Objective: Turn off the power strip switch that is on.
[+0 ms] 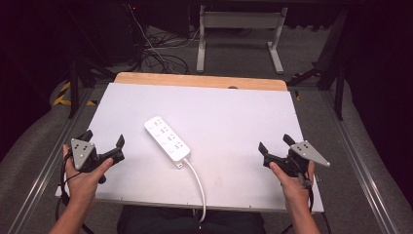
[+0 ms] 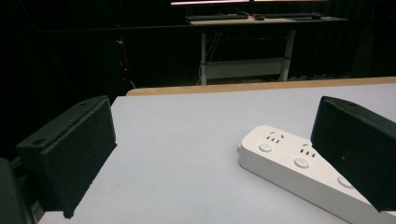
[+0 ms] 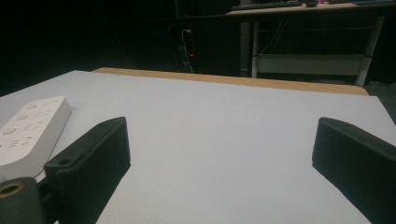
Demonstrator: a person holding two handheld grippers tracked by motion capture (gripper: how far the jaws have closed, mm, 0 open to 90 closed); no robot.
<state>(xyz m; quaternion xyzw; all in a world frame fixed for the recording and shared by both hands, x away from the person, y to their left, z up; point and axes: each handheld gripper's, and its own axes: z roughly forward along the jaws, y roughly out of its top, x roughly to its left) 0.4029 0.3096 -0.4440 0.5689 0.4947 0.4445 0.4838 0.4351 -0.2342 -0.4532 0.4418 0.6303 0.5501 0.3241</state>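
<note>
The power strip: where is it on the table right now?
In the high view the power strip lies diagonally left of the table's middle, nearer the left hand-held gripper, its cord trailing off the near edge.

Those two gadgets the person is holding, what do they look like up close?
Each is a black hand-held tool with two blocky, flat-faced black jaws. The left gripper and the right gripper both carry a grey three-cornered plate on top, dotted with small dark spots. Thin dark cables trail back from each along the person's wrists. The forearms are bare, with no sleeves to see.
</note>
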